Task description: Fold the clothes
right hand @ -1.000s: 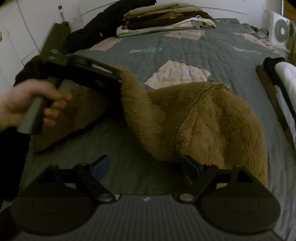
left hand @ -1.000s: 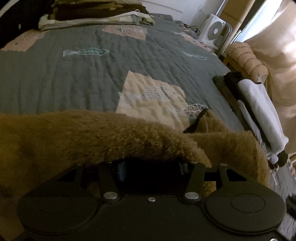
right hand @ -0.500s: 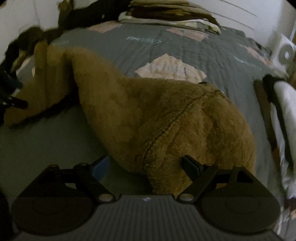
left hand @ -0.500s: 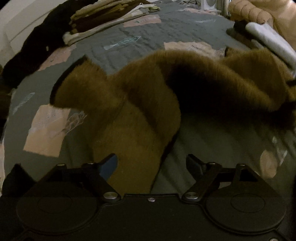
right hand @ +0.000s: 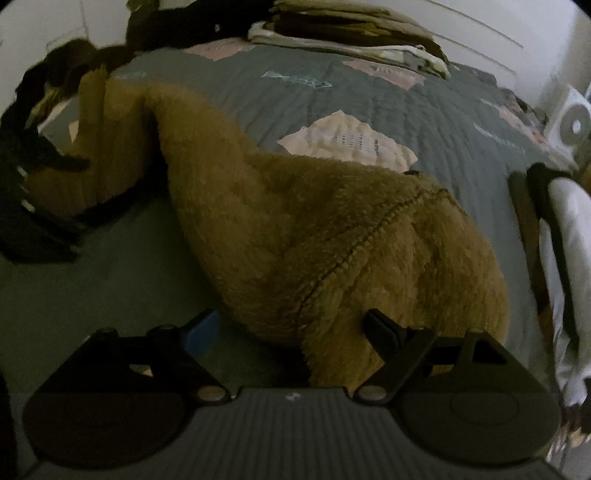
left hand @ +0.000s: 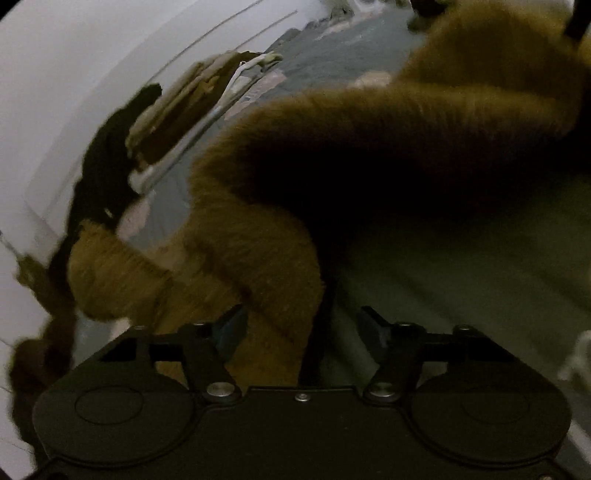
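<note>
A brown fleece garment (right hand: 332, 236) lies crumpled across the grey patchwork quilt (right hand: 424, 110). One thick fold runs toward the far left, and a stitched seam shows on the near bulge. My right gripper (right hand: 293, 326) is open just above the bed, with the garment's near edge lying between its fingers. The left wrist view is blurred and tilted. There my left gripper (left hand: 303, 325) is open too, and a hanging fold of the same brown fleece (left hand: 258, 258) reaches down between its fingers, against the left one.
A stack of folded clothes (right hand: 351, 33) sits at the far end of the bed, with dark garments (right hand: 166, 22) beside it. A white fan (right hand: 574, 122) stands at the far right. White and black fabric (right hand: 565, 229) hangs off the bed's right side.
A second ago my left gripper was shut on the fleece; it has since opened and swung left, tilting its view. My right gripper has moved closer to the garment's near edge.
</note>
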Tool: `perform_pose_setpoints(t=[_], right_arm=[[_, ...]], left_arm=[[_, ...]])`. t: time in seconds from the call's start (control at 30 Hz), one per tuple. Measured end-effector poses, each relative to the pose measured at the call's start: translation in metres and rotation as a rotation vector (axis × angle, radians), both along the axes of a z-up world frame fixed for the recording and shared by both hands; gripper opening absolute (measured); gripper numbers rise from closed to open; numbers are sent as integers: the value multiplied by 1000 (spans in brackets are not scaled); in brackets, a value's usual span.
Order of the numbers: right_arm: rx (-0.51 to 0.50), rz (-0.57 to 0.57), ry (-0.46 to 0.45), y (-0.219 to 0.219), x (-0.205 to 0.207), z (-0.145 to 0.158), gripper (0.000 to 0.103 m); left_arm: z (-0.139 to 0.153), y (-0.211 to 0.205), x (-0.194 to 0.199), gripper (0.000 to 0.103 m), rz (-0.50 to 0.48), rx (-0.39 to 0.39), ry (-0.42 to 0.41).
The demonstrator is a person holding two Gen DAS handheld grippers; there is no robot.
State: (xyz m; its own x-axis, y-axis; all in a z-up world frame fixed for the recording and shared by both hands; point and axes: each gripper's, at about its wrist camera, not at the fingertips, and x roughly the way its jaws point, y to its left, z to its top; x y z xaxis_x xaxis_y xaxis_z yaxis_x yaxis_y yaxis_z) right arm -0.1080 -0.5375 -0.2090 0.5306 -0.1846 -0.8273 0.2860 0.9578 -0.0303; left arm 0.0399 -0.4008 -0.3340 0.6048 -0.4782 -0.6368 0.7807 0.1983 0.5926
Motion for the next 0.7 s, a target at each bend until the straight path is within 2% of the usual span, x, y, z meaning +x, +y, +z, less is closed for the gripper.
perform_pose_setpoints(t=[0.13,0.17,0.2,0.27,0.33,0.43,0.6,0.7], right_arm=[[14,-8,-10,0,-6,4,85],[16,-9,-11,1,-7,5,85],[18,-10,-13,0,-7,6,85],[24,-12,-17,0,-8,7,85],[29,-15,-21,-1,-8,8,85],[37,-19,-27,-1,-8,9,85],[52,-28,-43,-2,-11,13,85],[67,-40,-53,-3,-12,15,85]], left_arm=[[-29,-14,0,61,2,53,-171],[-33,-14,0,54,-9,59,-198],[-35,-14,1,29,-20,57,-203],[-35,-12,4,17,-35,46,-192],[-24,-6,12,11,-20,3,-99],[2,7,21,9,12,-72,9],[80,47,35,9,39,-251,350],[118,73,45,9,32,-321,536]])
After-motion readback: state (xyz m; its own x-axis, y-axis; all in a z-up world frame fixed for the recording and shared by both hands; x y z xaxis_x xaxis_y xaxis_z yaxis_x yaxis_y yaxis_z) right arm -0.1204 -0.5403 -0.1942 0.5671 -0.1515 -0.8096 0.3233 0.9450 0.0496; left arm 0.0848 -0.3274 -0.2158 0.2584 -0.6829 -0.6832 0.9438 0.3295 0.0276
